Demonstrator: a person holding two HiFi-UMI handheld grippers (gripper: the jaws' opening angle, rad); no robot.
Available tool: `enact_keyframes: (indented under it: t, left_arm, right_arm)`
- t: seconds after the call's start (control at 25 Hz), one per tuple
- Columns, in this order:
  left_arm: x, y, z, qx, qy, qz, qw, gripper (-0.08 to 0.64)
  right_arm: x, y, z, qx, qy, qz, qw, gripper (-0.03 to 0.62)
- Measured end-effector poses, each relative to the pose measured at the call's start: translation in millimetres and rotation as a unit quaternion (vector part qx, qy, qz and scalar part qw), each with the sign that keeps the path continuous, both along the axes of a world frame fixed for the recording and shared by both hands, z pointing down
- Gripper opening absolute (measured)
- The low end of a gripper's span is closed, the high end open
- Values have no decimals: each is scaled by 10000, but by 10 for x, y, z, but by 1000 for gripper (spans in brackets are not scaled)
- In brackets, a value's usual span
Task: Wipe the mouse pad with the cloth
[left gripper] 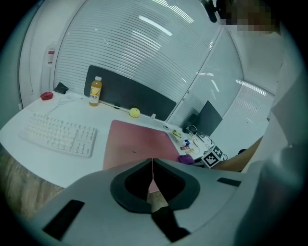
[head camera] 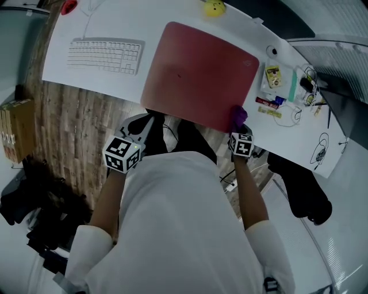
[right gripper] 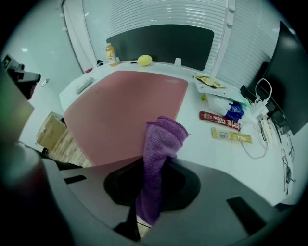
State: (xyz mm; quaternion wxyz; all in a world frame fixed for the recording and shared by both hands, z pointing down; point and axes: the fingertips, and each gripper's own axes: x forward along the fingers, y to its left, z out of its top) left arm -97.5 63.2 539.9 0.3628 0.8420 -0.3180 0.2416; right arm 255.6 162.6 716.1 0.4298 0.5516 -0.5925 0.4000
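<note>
The pink-red mouse pad point(head camera: 198, 74) lies on the white desk point(head camera: 80, 77), its near edge at the desk's front. My right gripper point(head camera: 240, 127) is at the pad's near right corner, shut on a purple cloth point(head camera: 239, 116). In the right gripper view the cloth point(right gripper: 161, 144) sticks up out of the jaws, its folded top over the boundary between the pad point(right gripper: 130, 113) and the bare desk. My left gripper point(head camera: 147, 123) hangs just off the desk's front edge, below the pad's near left corner. Its jaws are shut with nothing between them point(left gripper: 152, 169).
A white keyboard point(head camera: 104, 55) lies left of the pad. A yellow object point(head camera: 214, 7) and a bottle point(left gripper: 96, 91) stand at the back. Snack packets point(right gripper: 219, 120), cables point(head camera: 319, 150) and a monitor point(right gripper: 288, 81) crowd the right end. A cardboard box point(head camera: 17, 127) sits on the floor.
</note>
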Motion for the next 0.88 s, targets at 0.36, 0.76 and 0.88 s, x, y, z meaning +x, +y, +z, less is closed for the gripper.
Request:
enact_keyframes:
  t: [0.36,0.76,0.88]
  left_arm:
    - [-431,-140,71,-92,21,259,9996,20]
    - [-714,-334,80,2,117,458,9989,20]
    - [-783,-364,87,2,161,488,9987,20]
  right_arm:
    - [-125,-9,38,-23,352,729,9967,74]
    - [-630,-134,42,-49,236,905,9956,74]
    - [-785,-186,45,-72,179,901,9957,74]
